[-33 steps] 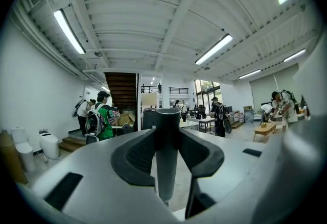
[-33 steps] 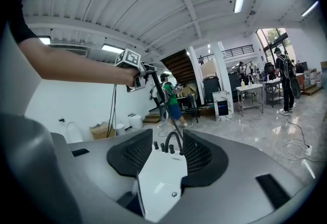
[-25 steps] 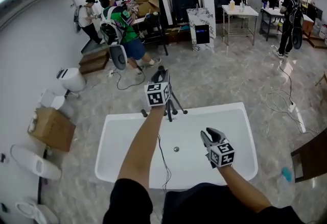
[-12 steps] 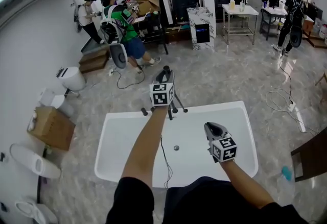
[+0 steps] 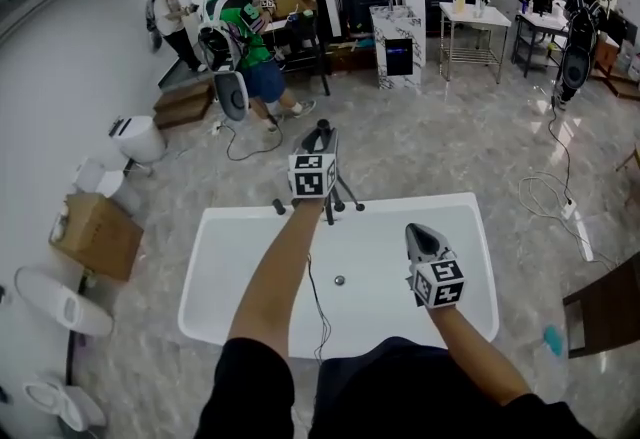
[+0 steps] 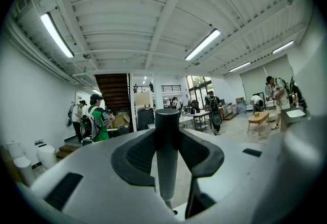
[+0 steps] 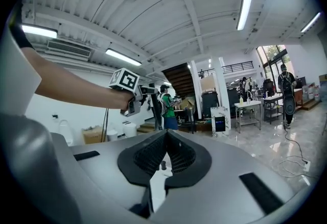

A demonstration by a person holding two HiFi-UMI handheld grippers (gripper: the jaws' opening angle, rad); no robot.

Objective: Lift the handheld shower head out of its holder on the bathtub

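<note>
A big open workshop hall, not a home: the white bathtub (image 5: 225, 267) stands free on a stone-patterned floor (image 5: 420, 142). Toilets (image 5: 137, 139) and a cardboard box (image 5: 95, 235) sit left of it. Beyond it are a bench (image 5: 481, 17) and backpacked people (image 5: 243, 37) (strip lights (image 6: 203, 44) overhead), with loose cables (image 5: 556, 189) to its right.

Left arm (image 5: 282, 262) stretched forward, left gripper (image 5: 318, 139) clamped on shower handle (image 6: 167, 156), right gripper (image 5: 420, 233) jaws just closed, empty.
</note>
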